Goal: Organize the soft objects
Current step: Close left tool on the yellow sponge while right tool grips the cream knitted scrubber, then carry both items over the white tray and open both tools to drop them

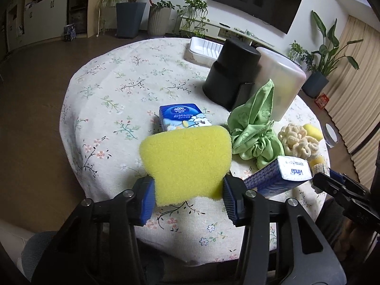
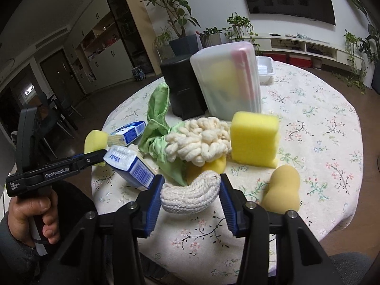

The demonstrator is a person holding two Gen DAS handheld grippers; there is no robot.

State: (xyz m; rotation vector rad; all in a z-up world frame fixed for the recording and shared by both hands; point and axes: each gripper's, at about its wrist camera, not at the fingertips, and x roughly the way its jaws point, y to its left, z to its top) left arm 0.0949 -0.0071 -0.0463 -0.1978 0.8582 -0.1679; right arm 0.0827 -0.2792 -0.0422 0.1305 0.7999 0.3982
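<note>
My left gripper [image 1: 187, 197] is shut on a flat yellow sponge [image 1: 185, 161], which it holds above the floral tablecloth [image 1: 114, 90] with both blue pads pressing its lower edge. My right gripper [image 2: 190, 199] is shut on a white woven scrubber [image 2: 190, 194], lifted just over the cloth. On the table lie a green cloth [image 2: 156, 118], a cream knitted bundle [image 2: 201, 140], a thick yellow sponge block [image 2: 254, 137], a beige gourd-shaped sponge [image 2: 282, 190] and two blue tissue packs [image 1: 182, 116] [image 2: 129, 163].
A black cylinder container [image 1: 232, 71] and a translucent lidded box [image 1: 280, 78] stand at the back of the round table, with a white tray [image 1: 204, 47] behind them. A person's hand [image 2: 35, 213] grips the left tool. Potted plants and a wall TV lie beyond.
</note>
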